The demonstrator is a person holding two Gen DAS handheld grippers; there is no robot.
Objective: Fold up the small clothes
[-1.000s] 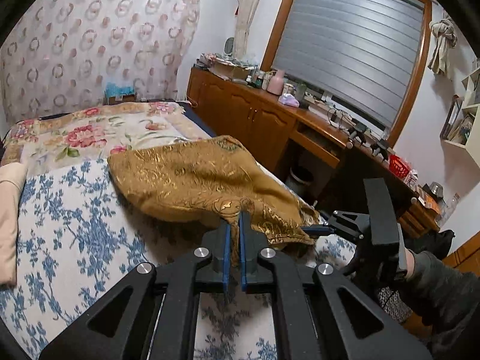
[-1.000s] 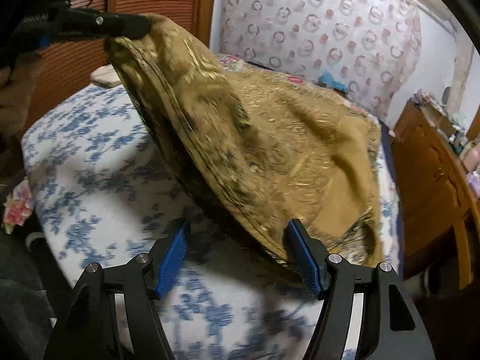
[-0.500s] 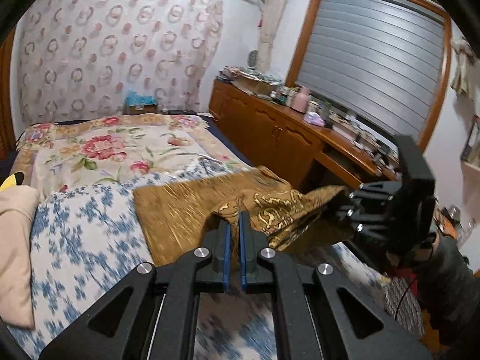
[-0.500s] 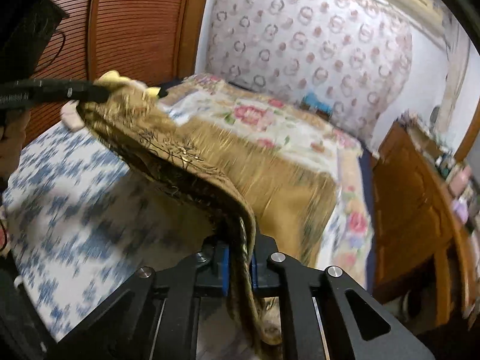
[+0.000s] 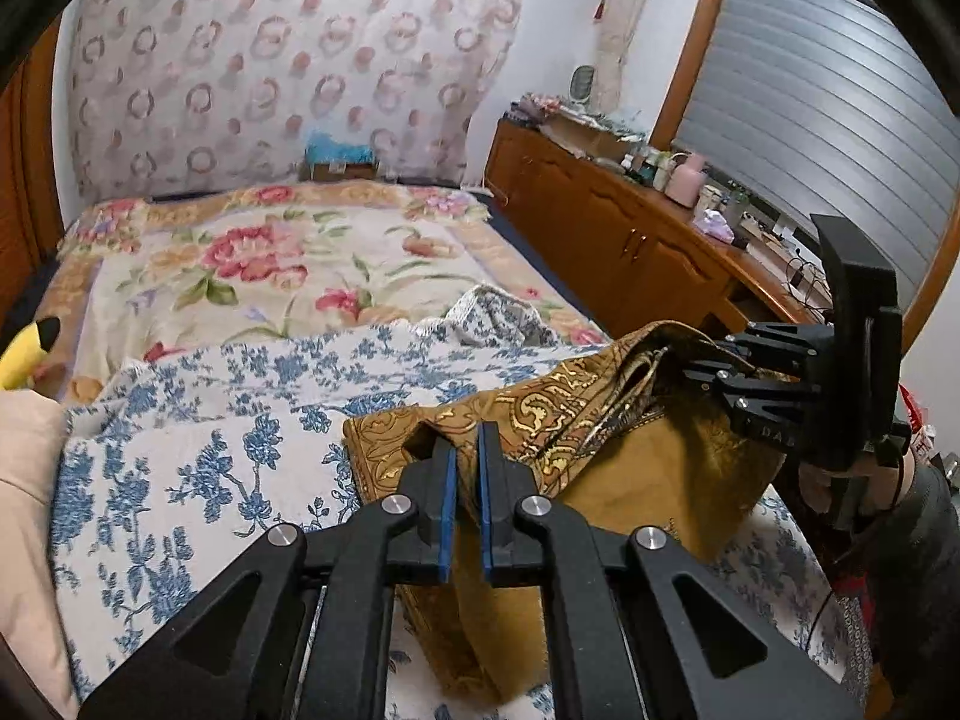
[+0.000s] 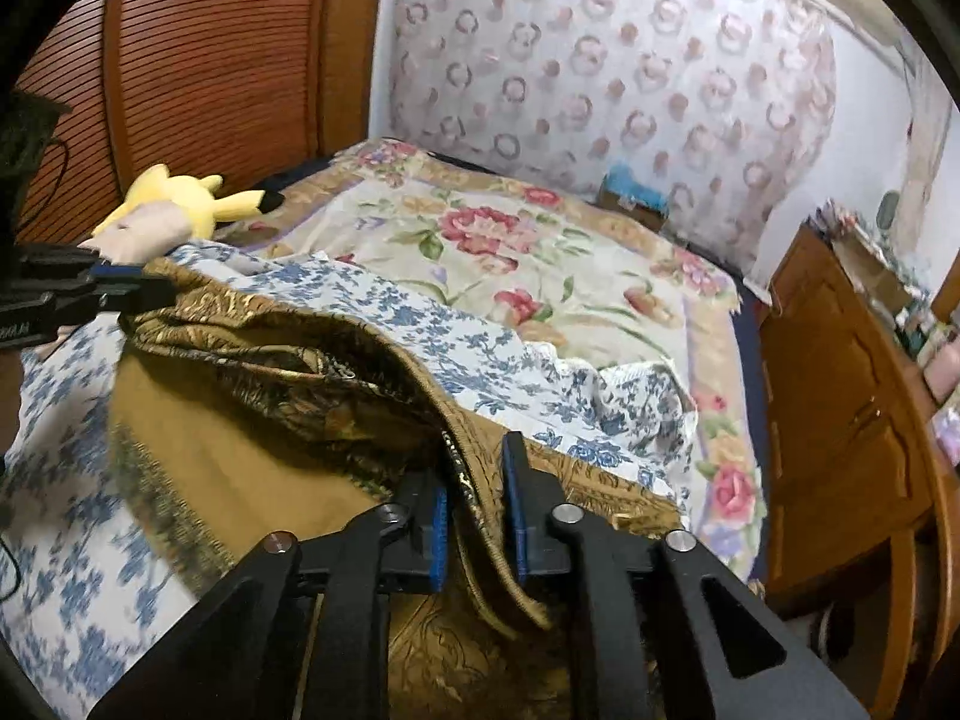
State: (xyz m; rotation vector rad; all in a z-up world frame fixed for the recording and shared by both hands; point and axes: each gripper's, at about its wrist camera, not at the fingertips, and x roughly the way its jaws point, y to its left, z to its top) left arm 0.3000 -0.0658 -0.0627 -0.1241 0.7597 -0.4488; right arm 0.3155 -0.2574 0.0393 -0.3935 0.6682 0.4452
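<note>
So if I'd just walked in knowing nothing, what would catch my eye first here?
Probably the shiny gold brocade cloth, stretched over the blue-flowered sheet between two black tools. The left tool pinches one corner; the right tool has been easing open with the hem between its blue pads. Behind, a yellow plush toy lies by the wooden headboard.

Both wrist views look close down their own fingers across the bed (image 5: 180, 480) toward the curtain (image 6: 600, 60), sharing the gold cloth (image 5: 630, 468).
</note>
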